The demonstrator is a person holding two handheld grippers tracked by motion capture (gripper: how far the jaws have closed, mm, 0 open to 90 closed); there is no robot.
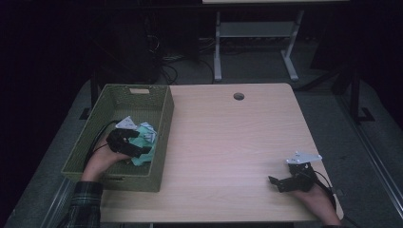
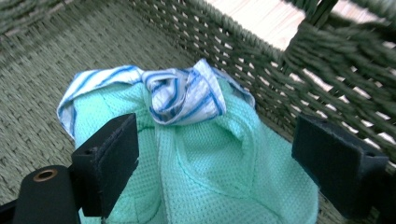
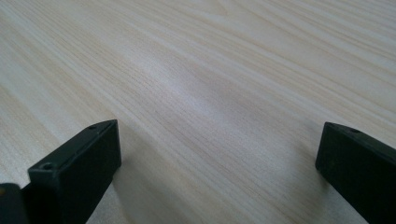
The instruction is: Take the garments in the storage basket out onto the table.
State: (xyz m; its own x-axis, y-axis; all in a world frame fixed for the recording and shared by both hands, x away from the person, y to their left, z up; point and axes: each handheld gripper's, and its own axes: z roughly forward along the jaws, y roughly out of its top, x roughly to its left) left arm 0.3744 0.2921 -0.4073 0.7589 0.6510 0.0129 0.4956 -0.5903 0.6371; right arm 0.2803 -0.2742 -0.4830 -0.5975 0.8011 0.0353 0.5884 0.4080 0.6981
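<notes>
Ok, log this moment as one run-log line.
left gripper: open, jaws astride mint cloth in green basket | right gripper: open, over bare table

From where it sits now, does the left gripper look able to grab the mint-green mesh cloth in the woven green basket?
Probably yes: the left gripper is open directly over the mint-green mesh cloth, nothing between them.

The high view is dim, its surroundings nearly black, with only the pale wooden table [image 1: 228, 142] lit. Both gripper views are bright; near jaws are soft, casting faint shadows.
</notes>
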